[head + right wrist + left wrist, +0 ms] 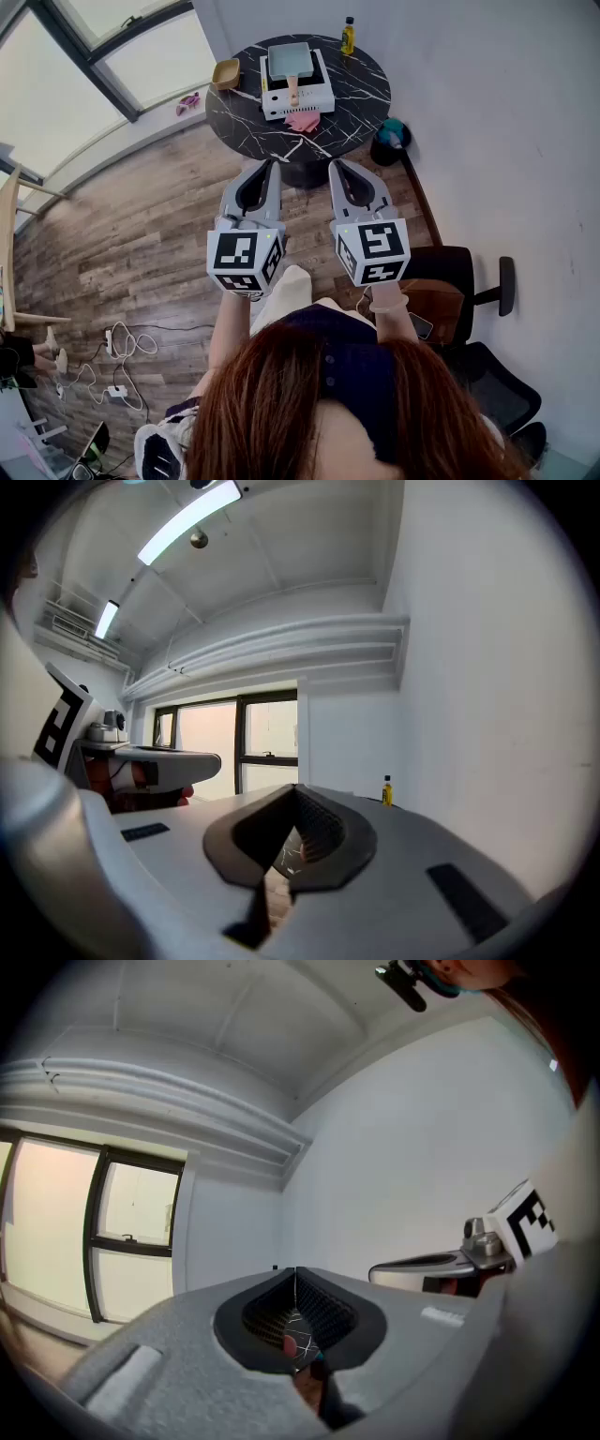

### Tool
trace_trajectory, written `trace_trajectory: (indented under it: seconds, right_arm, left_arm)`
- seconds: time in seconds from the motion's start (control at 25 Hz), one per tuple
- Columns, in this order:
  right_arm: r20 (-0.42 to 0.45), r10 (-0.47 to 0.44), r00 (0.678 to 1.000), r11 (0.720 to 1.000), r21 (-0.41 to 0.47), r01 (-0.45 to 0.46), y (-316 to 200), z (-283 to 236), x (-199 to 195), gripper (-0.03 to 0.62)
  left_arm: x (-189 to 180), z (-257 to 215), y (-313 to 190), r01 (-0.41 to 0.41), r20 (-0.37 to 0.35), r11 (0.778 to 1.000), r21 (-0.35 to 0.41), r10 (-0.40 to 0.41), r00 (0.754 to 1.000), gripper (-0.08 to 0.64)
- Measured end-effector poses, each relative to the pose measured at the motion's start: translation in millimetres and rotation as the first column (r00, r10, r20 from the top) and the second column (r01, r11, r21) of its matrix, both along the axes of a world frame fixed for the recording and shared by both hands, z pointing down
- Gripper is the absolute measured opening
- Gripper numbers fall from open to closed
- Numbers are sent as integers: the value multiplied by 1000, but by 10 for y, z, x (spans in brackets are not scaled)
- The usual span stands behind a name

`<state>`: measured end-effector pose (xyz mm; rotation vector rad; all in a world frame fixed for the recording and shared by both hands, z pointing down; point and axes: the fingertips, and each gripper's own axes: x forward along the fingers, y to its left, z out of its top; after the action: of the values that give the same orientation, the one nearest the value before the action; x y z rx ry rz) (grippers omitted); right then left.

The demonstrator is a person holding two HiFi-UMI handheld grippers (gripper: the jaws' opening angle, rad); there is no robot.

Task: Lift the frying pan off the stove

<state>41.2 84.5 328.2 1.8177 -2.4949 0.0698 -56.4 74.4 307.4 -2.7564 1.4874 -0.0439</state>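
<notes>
The grey square frying pan [290, 59] with a wooden handle [293, 91] rests on a white stove [316, 96] on the round black marble table [361, 94], at the top of the head view. Both grippers hang side by side well short of the table, over the wooden floor. My left gripper [273, 161] is shut with nothing in it, its jaw tips meeting in the left gripper view [295, 1271]. My right gripper [335, 162] is also shut and empty, with its tips together in the right gripper view [297, 787]. Neither gripper view shows the pan.
A pink cloth [303, 120] lies in front of the stove. A yellow bottle [348, 36] and a wooden bowl [225, 73] stand on the table. A dark bin [388, 141] sits by the wall, a black chair [455, 277] at my right, and cables [117, 361] on the floor at my left.
</notes>
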Motion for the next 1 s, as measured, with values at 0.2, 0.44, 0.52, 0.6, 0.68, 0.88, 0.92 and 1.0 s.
trace_trajectory:
  seconds: [0.2, 0.44, 0.52, 0.6, 0.68, 0.88, 0.92, 1.0]
  right_arm:
    - [18, 2, 1000, 1000, -8, -1, -122, 9, -11, 8]
    - [52, 25, 998, 1000, -11, -25, -285, 27, -6, 8]
    - [64, 26, 998, 1000, -11, -26, -363, 33, -20, 8]
    - [79, 21, 997, 1000, -7, -21, -442, 30, -42, 8]
    - [82, 18, 996, 1000, -3, -18, -520, 32, -80, 8]
    - [60, 24, 998, 1000, 15, -25, -715, 33, -213, 8]
    - [58, 22, 998, 1000, 15, -23, -761, 35, -242, 9]
    - [61, 17, 998, 1000, 12, -18, -855, 38, -299, 9]
  left_arm:
    - [-1, 29, -143, -9, 1, 1000, -9, 9, 1000, 13]
    - [-46, 94, -341, -14, -2, 1000, -24, 14, 1000, 14]
    - [-77, 115, -423, -14, 1, 999, -29, 14, 1000, 14]
    - [-114, 129, -509, -13, 1, 999, -32, 13, 1000, 14]
    - [-166, 140, -593, -9, -1, 999, -34, 9, 1000, 14]
    - [-316, 185, -808, -6, -2, 999, -37, 6, 1000, 14]
    - [-343, 190, -850, -6, -3, 999, -36, 6, 1000, 13]
    - [-393, 193, -935, -8, -7, 999, -35, 7, 1000, 14]
